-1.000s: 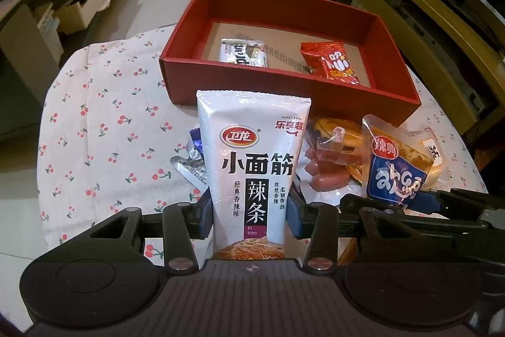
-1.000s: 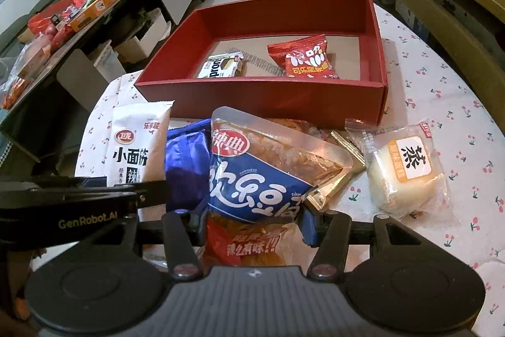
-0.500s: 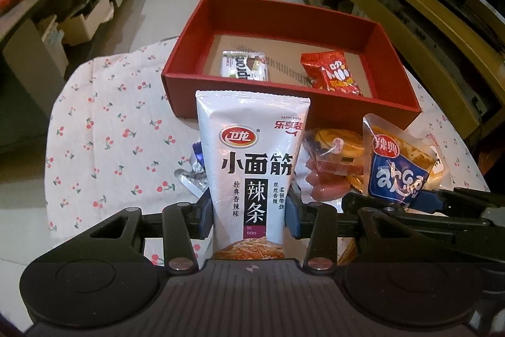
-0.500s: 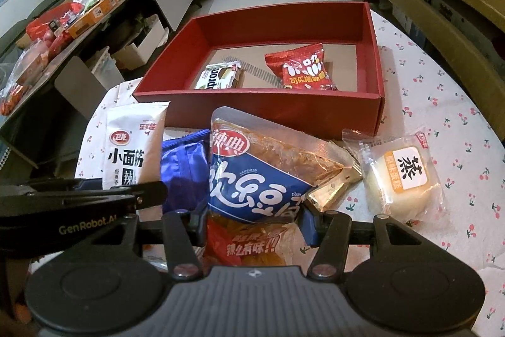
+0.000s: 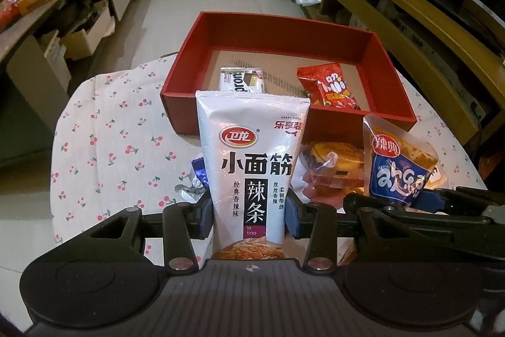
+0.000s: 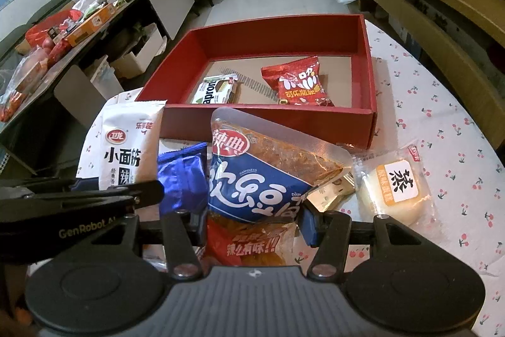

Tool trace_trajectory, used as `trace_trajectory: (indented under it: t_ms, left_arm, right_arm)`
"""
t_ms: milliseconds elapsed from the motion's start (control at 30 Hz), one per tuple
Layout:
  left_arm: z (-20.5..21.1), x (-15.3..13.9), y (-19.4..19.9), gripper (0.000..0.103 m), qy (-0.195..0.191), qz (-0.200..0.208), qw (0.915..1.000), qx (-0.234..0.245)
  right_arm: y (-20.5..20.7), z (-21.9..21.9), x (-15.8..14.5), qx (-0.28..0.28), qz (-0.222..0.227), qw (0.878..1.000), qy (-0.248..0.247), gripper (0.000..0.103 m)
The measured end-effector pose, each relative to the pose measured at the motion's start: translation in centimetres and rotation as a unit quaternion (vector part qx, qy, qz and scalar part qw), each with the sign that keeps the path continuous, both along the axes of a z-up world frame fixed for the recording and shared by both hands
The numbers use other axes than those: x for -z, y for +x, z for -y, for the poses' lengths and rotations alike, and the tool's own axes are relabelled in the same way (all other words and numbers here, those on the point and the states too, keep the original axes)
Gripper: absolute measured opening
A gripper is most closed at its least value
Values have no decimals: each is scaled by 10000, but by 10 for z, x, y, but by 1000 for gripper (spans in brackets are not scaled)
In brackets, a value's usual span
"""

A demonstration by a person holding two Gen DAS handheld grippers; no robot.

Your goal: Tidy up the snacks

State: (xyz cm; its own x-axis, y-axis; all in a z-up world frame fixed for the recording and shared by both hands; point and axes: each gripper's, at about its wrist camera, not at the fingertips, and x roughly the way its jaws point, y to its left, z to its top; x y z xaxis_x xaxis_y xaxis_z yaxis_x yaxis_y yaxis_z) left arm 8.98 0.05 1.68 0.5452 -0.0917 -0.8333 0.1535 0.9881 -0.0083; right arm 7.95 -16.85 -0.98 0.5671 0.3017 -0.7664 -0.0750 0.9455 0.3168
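Note:
My left gripper point(image 5: 248, 212) is shut on a tall white latiao snack pack point(image 5: 251, 160) and holds it upright above the table; the pack also shows in the right wrist view point(image 6: 124, 153). My right gripper point(image 6: 254, 221) is shut on a blue and clear spicy snack bag point(image 6: 262, 176), seen in the left wrist view point(image 5: 396, 169) too. Ahead stands a red box point(image 5: 227, 33), also in the right wrist view point(image 6: 367, 62), holding a red snack pack point(image 6: 295, 82) and a small white and green pack point(image 6: 216, 90).
On the cherry-print tablecloth point(image 5: 104, 135) lie a blue wrapper point(image 6: 181, 179), a steamed cake in clear wrap point(image 6: 396, 188), a gold wrapper point(image 6: 331, 195) and a bread roll pack point(image 5: 334, 166). A cluttered dark side table point(image 6: 63, 30) stands left; a wooden bench point(image 5: 410, 30) runs right.
Both grippers have risen and pulled back with their packs held. The red box now looks farther off and more of the room shows.

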Motion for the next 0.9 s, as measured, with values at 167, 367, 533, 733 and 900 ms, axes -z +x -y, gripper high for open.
trace_trajectory:
  t_ms: [167,367,533,733,900]
  left_arm:
    - [0,-2,0,50,7,49,10000,-10]
    - [2,-8,2,50,3,150,9999,-47]
    - [4,-11,3,50,-10,198,9998,-32]
    - [5,-13,5,49,-13,242,9997,-44]
    - [6,-18,6,49,-28,328,9994,-58]
  right_arm:
    - [0,1,-2,29,34,10000,1,60]
    - [2,1,-7,86,127,9999,-50,60]
    - [4,3,-11,120,166,9998,-11,60]
    - [6,4,-13,141,185,9997,-15,61]
    - [9,6,-17,199,242,9995,23,61]
